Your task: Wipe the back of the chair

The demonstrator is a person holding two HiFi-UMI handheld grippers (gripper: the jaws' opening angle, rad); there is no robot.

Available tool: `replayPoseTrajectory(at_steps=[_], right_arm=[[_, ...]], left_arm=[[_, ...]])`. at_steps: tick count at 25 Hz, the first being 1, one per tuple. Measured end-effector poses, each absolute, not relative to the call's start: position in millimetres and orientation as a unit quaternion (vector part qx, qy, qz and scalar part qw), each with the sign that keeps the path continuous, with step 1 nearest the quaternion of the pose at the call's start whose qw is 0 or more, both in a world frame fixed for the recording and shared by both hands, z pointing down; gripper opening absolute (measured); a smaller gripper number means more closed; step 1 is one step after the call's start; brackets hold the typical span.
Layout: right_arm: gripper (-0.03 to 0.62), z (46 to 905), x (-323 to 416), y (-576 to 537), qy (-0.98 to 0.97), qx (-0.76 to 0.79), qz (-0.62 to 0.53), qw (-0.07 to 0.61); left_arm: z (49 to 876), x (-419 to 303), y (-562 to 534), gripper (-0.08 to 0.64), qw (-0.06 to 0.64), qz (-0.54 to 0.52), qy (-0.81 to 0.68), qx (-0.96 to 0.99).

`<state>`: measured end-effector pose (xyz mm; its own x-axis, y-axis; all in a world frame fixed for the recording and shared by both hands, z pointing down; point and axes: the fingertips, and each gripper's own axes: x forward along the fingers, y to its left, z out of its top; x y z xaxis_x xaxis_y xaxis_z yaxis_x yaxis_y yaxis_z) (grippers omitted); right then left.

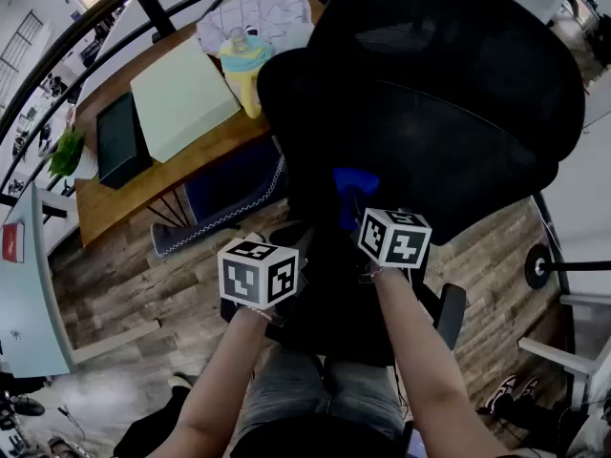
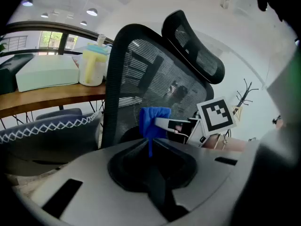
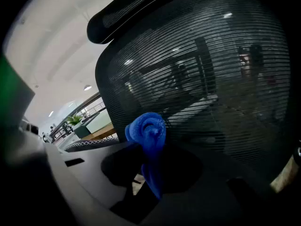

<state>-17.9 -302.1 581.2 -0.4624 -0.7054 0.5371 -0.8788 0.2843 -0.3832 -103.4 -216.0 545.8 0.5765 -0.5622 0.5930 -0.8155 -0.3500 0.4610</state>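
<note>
The black mesh chair back fills the upper right of the head view, with its headrest above it. My right gripper is shut on a rolled blue cloth, held up at the lower part of the mesh. In the left gripper view the same cloth shows in front of the mesh, beside the right gripper's marker cube. My left gripper hangs just left of the right one, behind the chair. Its jaws are shut with nothing in them.
A wooden desk stands at the upper left with a pale green box, a yellow container and a black box. A dark blue cushion with white trim lies under it. A shoe is at the lower right.
</note>
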Motion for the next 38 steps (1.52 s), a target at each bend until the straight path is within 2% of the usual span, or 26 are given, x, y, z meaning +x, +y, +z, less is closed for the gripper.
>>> replayPoseTrajectory(at_steps=[25,38], right_arm=[[0.106,594,190,-255,-0.673,0.646,0.348,0.093],[0.106,589,266,-234,-0.627,0.694,0.343,0.085]], left_arm=[[549,25,-209,0.034,0.353,0.212,-0.317,0.854],[544,60,-204,0.034,0.341,0.223,-0.294,0.865]])
